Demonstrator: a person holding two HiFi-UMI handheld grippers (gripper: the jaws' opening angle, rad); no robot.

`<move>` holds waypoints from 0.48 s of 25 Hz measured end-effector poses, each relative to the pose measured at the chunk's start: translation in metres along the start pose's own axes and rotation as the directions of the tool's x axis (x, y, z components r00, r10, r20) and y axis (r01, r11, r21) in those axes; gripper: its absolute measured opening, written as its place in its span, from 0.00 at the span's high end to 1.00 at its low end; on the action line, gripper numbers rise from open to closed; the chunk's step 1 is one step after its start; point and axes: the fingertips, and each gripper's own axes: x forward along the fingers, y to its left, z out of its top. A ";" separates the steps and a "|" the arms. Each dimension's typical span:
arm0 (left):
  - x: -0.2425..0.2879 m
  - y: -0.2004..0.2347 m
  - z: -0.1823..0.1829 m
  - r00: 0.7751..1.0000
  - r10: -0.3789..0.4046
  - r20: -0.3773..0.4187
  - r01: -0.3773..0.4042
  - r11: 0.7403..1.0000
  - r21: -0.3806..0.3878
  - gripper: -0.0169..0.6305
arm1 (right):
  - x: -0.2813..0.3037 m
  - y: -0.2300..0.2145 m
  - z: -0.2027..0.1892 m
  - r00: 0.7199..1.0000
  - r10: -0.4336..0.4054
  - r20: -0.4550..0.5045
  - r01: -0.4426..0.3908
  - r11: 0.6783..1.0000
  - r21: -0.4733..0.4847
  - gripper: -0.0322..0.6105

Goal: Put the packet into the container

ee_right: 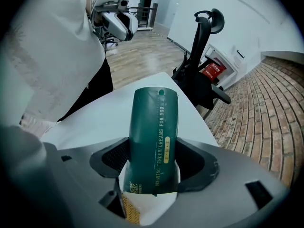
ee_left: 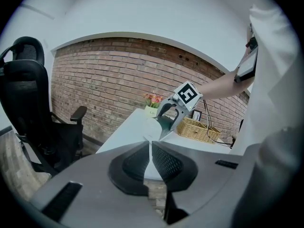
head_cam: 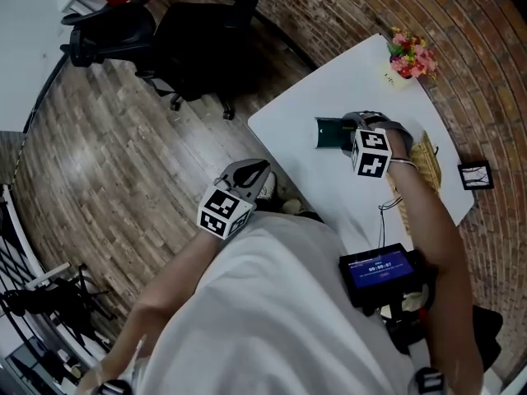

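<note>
- Since the right gripper (ee_right: 154,158) is clamped on the green packet (ee_right: 153,122) only at the end nearest its camera, most of the packet sticks out past the jaws toward the desk (head_cam: 321,192). Keep the squeeze steady, as the packet looks soft and could slip or fold.
- The pads seem to press on both edges, though the wide-angle view makes it hard to say how firmly, so raise the packet slowly.
- Judging by the task, the wicker basket (head_cam: 426,161) is the container. It sits on the desk just beside this gripper, so carry the packet across above the rim.
- Get the packet's free end over the rim first, since that end hangs lowest.
- Part the jaws only once the packet is well inside the basket.
- The left gripper (ee_left: 151,152) has its jaws together on nothing and is held off the desk by the person's body. Leave it there.
</note>
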 end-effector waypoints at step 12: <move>0.008 -0.015 0.004 0.997 -0.073 -0.014 0.074 0.996 0.049 0.93 | -0.017 0.031 0.000 0.999 -0.038 0.032 0.032 0.988 0.153 0.48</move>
